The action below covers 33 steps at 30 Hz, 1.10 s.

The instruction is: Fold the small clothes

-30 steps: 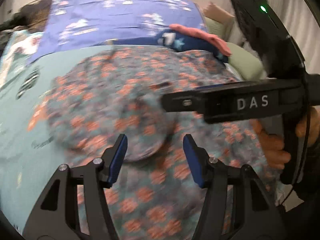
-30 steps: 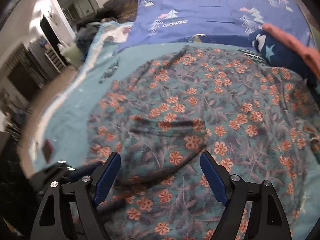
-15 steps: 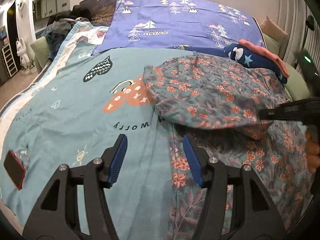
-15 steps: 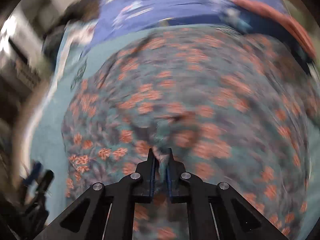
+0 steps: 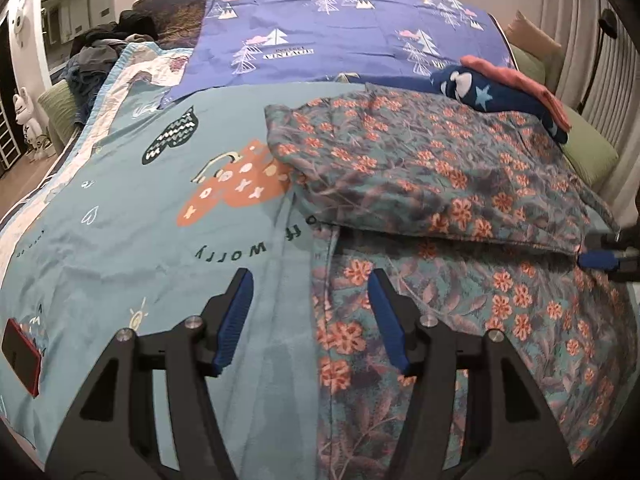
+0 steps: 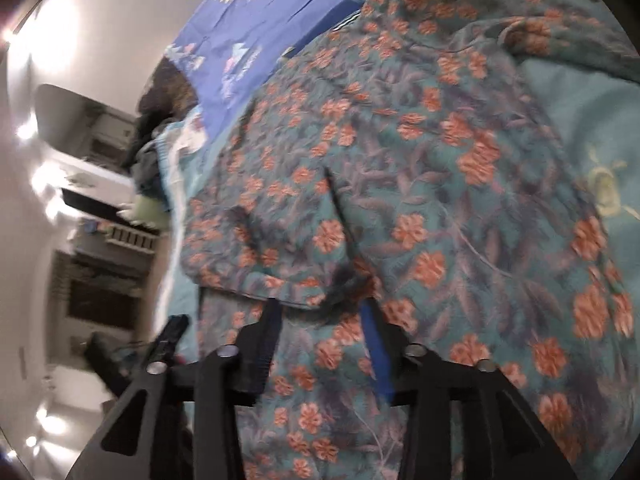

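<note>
A teal floral garment (image 5: 420, 168) with orange flowers lies on the bed, its upper part folded over its lower part (image 5: 500, 320). My left gripper (image 5: 310, 314) hovers over the garment's left edge and the teal bedsheet (image 5: 140, 220). Its jaws are opening and the pads press on nothing. In the left wrist view my right gripper (image 5: 604, 258) shows only as a blue pad at the fold's right end. In its own view the right gripper (image 6: 322, 322) is rolled sideways with its jaws opening. The folded hem (image 6: 280, 292) lies just at its fingertips, not pinched.
A navy star-print garment (image 5: 480, 96) and a pink one (image 5: 524, 84) are stacked at the far right by a green pillow (image 5: 588, 152). Behind lies a blue tree-print sheet (image 5: 340, 32). A red-edged flat object (image 5: 22, 356) rests at the sheet's near left. Dark clothes (image 5: 100, 56) are heaped far left.
The right gripper, shut on a pinch of the floral fabric half a second ago, now has its jaws apart and has rolled sideways. The flap lies folded over. The left gripper has widened slightly.
</note>
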Each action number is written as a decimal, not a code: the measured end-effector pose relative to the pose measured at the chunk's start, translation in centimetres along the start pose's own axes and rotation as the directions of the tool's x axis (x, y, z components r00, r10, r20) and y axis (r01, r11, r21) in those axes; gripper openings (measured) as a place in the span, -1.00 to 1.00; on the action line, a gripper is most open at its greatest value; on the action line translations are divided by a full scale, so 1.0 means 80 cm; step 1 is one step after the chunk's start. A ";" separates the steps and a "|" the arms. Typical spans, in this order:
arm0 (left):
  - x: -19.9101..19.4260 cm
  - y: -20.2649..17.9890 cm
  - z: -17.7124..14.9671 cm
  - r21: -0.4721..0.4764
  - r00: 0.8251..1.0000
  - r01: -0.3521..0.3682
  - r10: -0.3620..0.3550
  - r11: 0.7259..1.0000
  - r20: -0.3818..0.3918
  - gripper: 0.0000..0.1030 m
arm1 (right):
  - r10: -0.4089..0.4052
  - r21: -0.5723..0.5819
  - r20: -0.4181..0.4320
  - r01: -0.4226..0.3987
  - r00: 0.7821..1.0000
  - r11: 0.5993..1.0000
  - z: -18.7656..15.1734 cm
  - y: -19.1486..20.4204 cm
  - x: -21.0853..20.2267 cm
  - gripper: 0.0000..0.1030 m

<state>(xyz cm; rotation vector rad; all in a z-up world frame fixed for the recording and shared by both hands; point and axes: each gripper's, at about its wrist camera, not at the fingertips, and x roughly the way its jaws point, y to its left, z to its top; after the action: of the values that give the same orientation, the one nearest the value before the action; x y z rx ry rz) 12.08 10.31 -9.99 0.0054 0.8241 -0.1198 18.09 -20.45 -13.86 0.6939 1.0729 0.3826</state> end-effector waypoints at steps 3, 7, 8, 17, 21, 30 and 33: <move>0.022 -0.003 0.003 0.024 0.999 -0.017 0.017 1.000 -0.029 0.28 | 0.023 -0.041 -0.042 -0.025 0.999 0.999 0.030 0.004 0.027 0.07; 0.052 -0.006 0.020 0.028 0.998 -0.034 0.035 0.999 -0.047 0.29 | 0.068 -0.095 -0.103 -0.078 0.992 0.992 0.059 0.023 0.071 0.08; 0.058 -0.006 0.027 0.024 0.998 -0.032 0.033 0.999 -0.045 0.29 | 0.068 -0.112 -0.110 -0.080 0.992 0.990 0.066 0.031 0.081 0.03; 0.072 0.032 0.056 -0.072 0.957 -0.291 0.289 0.954 -0.030 0.34 | 0.095 -0.331 0.224 -0.016 0.970 0.943 0.102 0.135 0.016 -0.95; 0.060 0.068 0.043 -0.119 0.937 -0.350 0.347 0.929 -0.043 0.34 | 0.080 -0.383 0.407 0.091 0.910 0.919 0.110 0.151 -0.039 -0.95; 0.035 0.060 0.039 -0.219 0.999 0.040 -0.038 0.975 0.012 0.35 | -0.084 -0.203 0.366 0.168 0.927 0.965 0.137 0.068 -0.007 -0.94; 0.046 0.012 0.052 -0.034 1.000 0.012 -0.013 0.999 -0.002 0.36 | -0.088 -0.191 0.372 0.170 0.924 0.967 0.153 0.066 -0.014 -0.93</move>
<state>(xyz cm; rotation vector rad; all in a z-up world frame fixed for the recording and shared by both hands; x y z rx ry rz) 17.67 10.68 -9.89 -0.0318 0.8281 -0.1174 28.78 -21.27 -5.86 0.4677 0.7076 0.2415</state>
